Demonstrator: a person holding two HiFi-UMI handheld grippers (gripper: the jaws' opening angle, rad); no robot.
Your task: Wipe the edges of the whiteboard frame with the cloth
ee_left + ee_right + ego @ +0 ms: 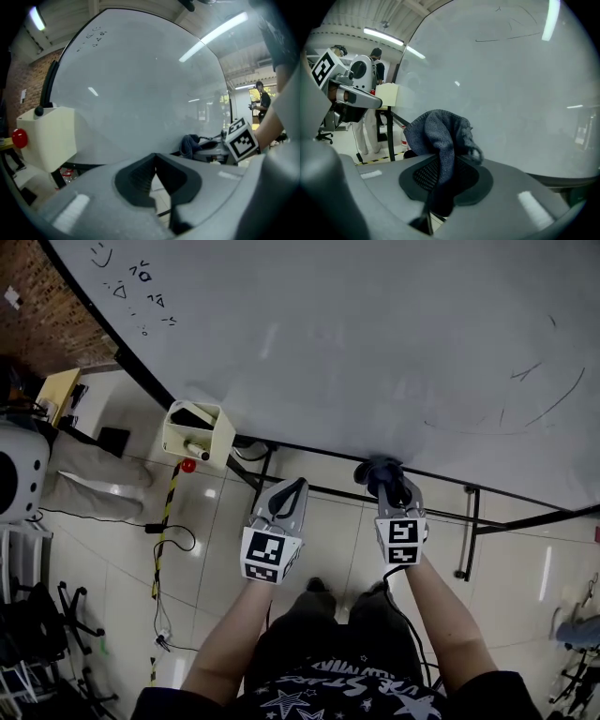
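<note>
The whiteboard (pixel 375 334) fills the top of the head view, and its black frame edge (pixel 497 487) runs along the bottom. My right gripper (pixel 391 486) is shut on a dark blue-grey cloth (pixel 377 470) that touches that bottom edge. In the right gripper view the cloth (pixel 440 133) bunches out of the closed jaws of the right gripper (pixel 440 174), close to the board surface (pixel 520 84). My left gripper (pixel 292 491) hangs just below the frame, to the left of the right one. Its jaws meet with nothing between them, as the left gripper view shows for the left gripper (pixel 155 163).
A cream box (pixel 194 431) with a marker hangs at the board's lower left, a red knob (pixel 188 465) beneath it. Black stand legs (pixel 471 531) reach down to the tiled floor. Yellow-black tape (pixel 165 521) and cables lie at left, near a person's legs (pixel 94 479).
</note>
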